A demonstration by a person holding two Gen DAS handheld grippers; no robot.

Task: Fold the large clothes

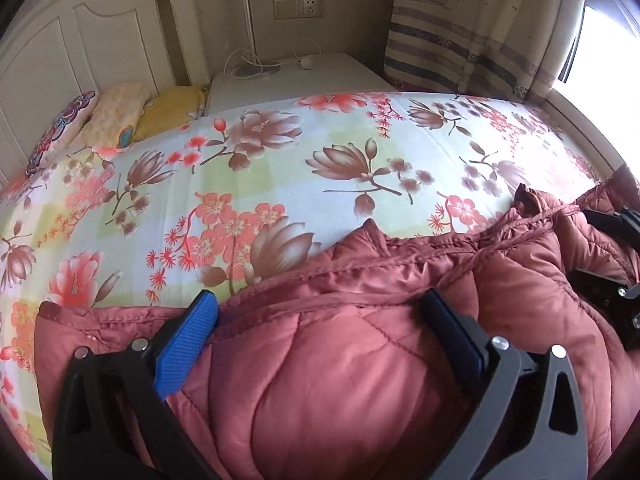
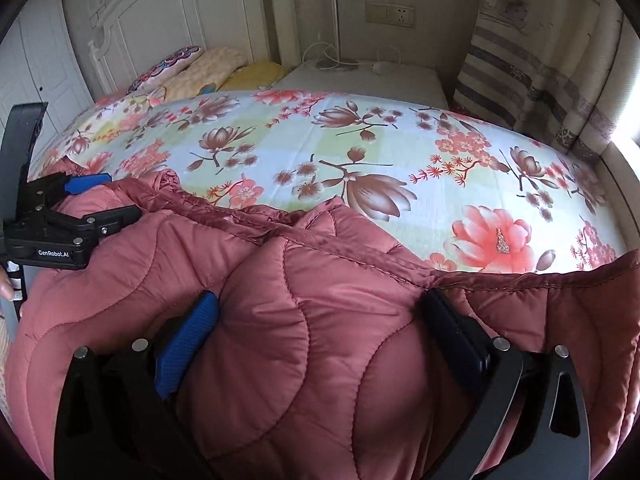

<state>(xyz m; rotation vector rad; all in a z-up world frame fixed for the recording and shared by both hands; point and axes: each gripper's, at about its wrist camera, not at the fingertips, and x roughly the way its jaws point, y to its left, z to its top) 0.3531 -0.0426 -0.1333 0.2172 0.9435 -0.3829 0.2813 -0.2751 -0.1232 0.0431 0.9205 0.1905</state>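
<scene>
A pink-red quilted puffer jacket lies bunched along the near edge of the bed, also filling the right wrist view. My left gripper has its jaws wide apart with a thick fold of the jacket bulging between its blue pads. My right gripper likewise straddles a puffy fold, jaws wide. The left gripper also shows at the left of the right wrist view, fingers over the jacket. The right gripper shows at the right edge of the left wrist view.
The bed has a floral sheet. Pillows lie at the white headboard. A white nightstand with cables stands beyond the bed. A striped curtain hangs at the right by a bright window.
</scene>
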